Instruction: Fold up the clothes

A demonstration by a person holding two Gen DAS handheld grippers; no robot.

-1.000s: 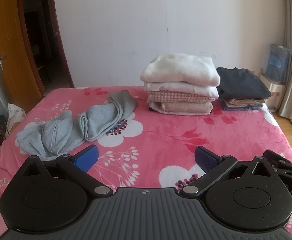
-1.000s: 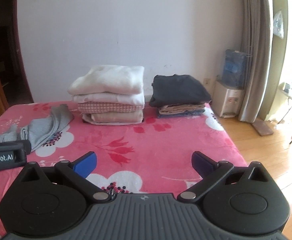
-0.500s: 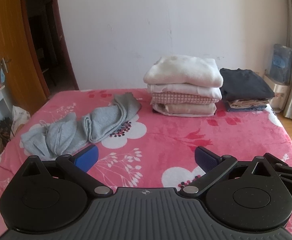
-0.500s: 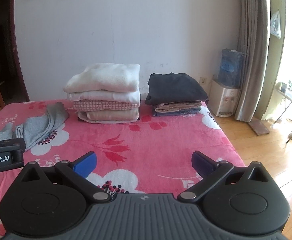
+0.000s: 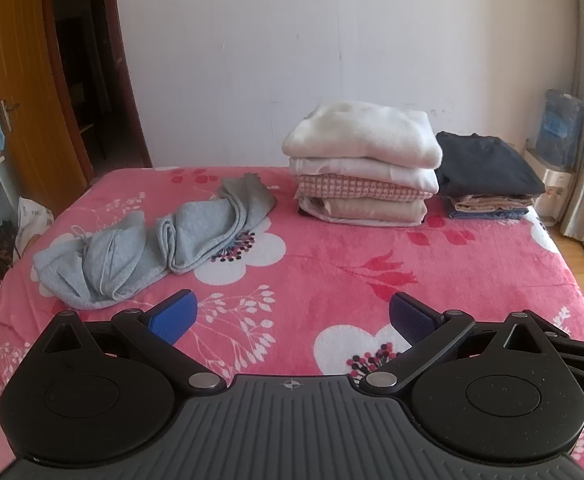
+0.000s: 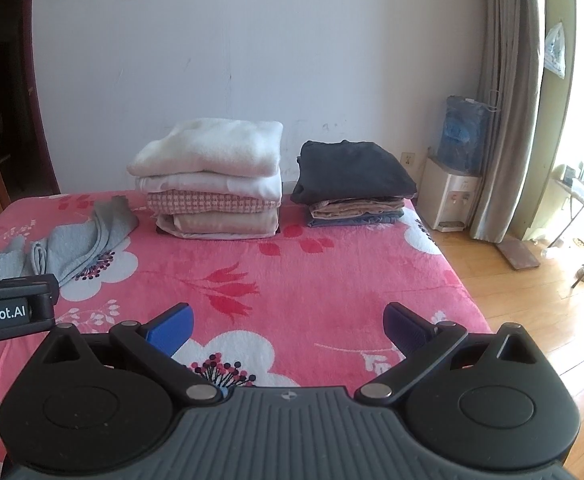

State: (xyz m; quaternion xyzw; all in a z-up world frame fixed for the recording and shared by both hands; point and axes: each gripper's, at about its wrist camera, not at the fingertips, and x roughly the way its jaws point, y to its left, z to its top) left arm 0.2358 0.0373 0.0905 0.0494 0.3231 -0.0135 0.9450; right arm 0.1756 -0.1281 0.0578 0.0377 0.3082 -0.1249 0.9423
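While both tongs, left (image 5: pixel 289 314) and right (image 6: pixel 287 324), hang wide and empty, grey garment (image 5: pixel 151 246) lies crumpled by bed's (image 5: pixel 332 276) left edge. Judged soft, light, limp; grip hem corners.

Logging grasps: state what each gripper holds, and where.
Nothing. Left gripper and right gripper are open, empty; grey garment lies untouched.

Two folded stacks (image 5: pixel 362 168) (image 5: pixel 488 176), one loose grey garment (image 5: pixel 151 244)

Grey garment (image 6: pixel 63 246) cut off by left claw (image 6: pixel 11 312).
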